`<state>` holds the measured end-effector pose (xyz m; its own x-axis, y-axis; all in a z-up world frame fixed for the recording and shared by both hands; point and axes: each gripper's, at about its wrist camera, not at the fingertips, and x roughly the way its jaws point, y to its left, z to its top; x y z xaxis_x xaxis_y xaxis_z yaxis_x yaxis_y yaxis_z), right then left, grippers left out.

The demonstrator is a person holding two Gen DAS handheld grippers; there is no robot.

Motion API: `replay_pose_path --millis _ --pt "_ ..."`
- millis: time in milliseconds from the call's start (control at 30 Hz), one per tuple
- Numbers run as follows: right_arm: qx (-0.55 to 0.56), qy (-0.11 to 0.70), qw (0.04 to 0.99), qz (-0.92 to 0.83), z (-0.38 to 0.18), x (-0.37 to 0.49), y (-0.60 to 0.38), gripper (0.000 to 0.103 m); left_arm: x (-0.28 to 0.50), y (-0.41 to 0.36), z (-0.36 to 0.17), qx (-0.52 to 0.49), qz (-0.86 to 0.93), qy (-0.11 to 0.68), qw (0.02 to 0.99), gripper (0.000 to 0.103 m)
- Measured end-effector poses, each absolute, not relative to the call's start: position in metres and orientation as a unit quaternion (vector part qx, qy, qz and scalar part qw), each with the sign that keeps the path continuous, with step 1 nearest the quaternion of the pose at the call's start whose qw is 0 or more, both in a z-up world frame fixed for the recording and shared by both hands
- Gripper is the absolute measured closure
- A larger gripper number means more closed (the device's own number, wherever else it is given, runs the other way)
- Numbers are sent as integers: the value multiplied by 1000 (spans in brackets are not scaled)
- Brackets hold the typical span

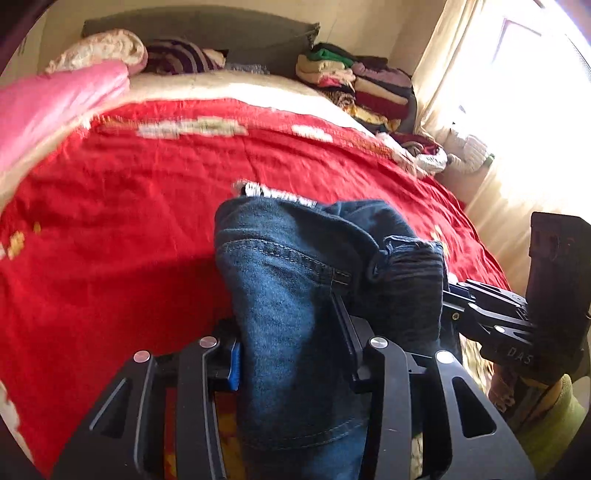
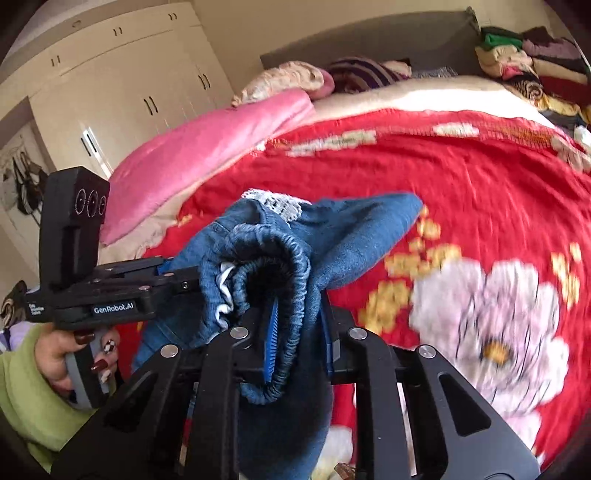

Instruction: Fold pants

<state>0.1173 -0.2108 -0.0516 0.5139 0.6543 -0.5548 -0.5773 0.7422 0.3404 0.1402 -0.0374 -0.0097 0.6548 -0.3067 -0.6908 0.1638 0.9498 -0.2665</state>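
Pants [image 1: 295,295] of blue denim hang bunched between the two grippers, lifted clear of the near edge of the bed [image 1: 110,221], with most of the cloth dropping below both cameras out of sight. Nearest, the left gripper [image 1: 291,354] is clenched on a thick fold of a denim leg that fills the gap between its jaws. Just beside it, to its right, the right gripper [image 2: 299,328] is clamped on the gathered elastic waistband. The person's hand [image 2: 74,354], in a green sleeve, carries the left tool.

Both holds sit side by side on the same bundle, so the pants' long axis runs downward from the jaws, not across the bed. My judgement: the coming move depends on drawing the hands apart and carrying the cloth forward onto the red bedspread [image 2: 461,177], which lies open ahead toward the headboard [image 1: 207,33] at the far edge.
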Motion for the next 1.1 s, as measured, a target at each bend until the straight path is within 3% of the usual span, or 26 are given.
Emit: replay_pose_path --millis 267,700,767,867,933,1100 --pt "44 311 883 349 -26 150 -197 91 170 -22 12 -93 -115 363 920 65" --pt "37 354 885 301 -57 184 -191 91 197 -14 -19 -96 -92 389 912 64" --pt "44 368 882 289 -65 187 -194 87 200 -11 -28 -97 -84 402 907 63" --pt "34 386 883 266 -76 188 -195 81 201 -5 -37 -103 -75 411 903 52" --pt "21 396 883 250 -82 190 -193 72 203 -3 -41 -105 -71 415 901 47" --pt "21 408 883 232 -89 193 -195 66 204 -2 -47 -104 -69 418 900 47"
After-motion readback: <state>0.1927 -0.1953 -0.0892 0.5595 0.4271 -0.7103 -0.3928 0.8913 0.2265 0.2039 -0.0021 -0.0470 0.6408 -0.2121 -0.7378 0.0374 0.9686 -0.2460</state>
